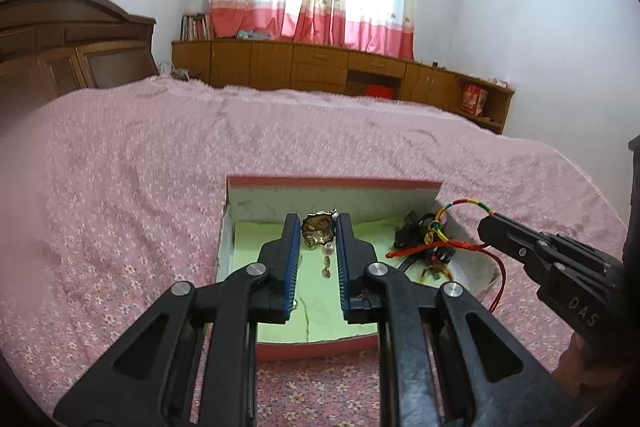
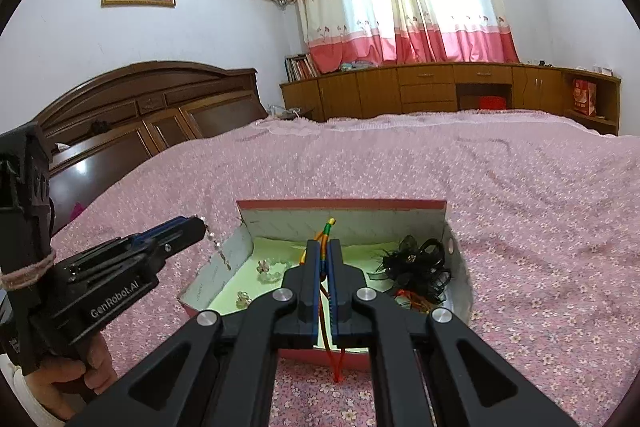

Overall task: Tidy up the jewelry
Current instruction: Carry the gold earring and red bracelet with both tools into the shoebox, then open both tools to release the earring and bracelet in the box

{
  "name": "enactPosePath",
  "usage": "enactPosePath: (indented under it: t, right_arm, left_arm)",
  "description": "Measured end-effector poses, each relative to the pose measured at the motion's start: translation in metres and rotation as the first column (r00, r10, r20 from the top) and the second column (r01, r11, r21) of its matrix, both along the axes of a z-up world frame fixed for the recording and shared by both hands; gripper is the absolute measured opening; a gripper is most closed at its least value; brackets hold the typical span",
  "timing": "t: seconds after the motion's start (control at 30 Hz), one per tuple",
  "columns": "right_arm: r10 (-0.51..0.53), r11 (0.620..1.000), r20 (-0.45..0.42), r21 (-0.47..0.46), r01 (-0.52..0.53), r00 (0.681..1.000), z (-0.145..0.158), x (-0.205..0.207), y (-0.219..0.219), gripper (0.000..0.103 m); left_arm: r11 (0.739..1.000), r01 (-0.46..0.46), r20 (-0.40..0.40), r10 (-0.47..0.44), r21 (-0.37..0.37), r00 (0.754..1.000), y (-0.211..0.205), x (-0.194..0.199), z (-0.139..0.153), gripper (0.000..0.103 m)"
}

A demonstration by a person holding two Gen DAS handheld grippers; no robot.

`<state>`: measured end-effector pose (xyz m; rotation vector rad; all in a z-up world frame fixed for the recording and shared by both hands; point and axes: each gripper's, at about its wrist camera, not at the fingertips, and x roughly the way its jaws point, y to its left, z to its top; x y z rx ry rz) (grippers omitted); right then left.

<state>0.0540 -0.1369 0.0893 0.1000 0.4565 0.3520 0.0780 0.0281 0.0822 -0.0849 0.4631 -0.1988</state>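
An open pink box [image 1: 332, 182] with a green floor lies on the bed; it also shows in the right wrist view [image 2: 340, 205]. My left gripper [image 1: 318, 221] is shut on a gold brooch [image 1: 318, 227] with a dangling bead chain, held over the box's left part; in the right wrist view it [image 2: 202, 227] shows from the side with the chain [image 2: 220, 253] hanging. My right gripper [image 2: 325, 247] is shut on a red, yellow and green braided cord bracelet [image 2: 329, 225]; its loop [image 1: 460, 205] hangs over the box's right side.
A tangle of black jewelry and red cords [image 2: 416, 265] fills the box's right end. Clear crystal pieces [image 2: 268, 269] lie on the left of the green floor. The pink floral bedspread [image 1: 160, 167] surrounds the box. A wooden headboard [image 2: 152, 107] and cabinets [image 2: 440, 87] stand behind.
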Motion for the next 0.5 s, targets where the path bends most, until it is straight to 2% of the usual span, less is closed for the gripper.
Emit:
enactPosePath:
  t: [0.27,0.5]
  right_arm:
    - [0.006,1.000,-0.104,-0.019,-0.008,0.995,-0.028,0.025,0.005,0.005]
    - [0.010,0.999,-0.180,-0.045,-0.018,0.984,-0.046,0.040,0.009,0.005]
  left_arm:
    - [1.000,-0.006,-0.144,0.007,0.004,0.990,0.001,0.026,-0.037,0.010]
    - [0.999,0.002,-0.217,0.007,0.038,0.976,-0.002,0.034,-0.052,0.010]
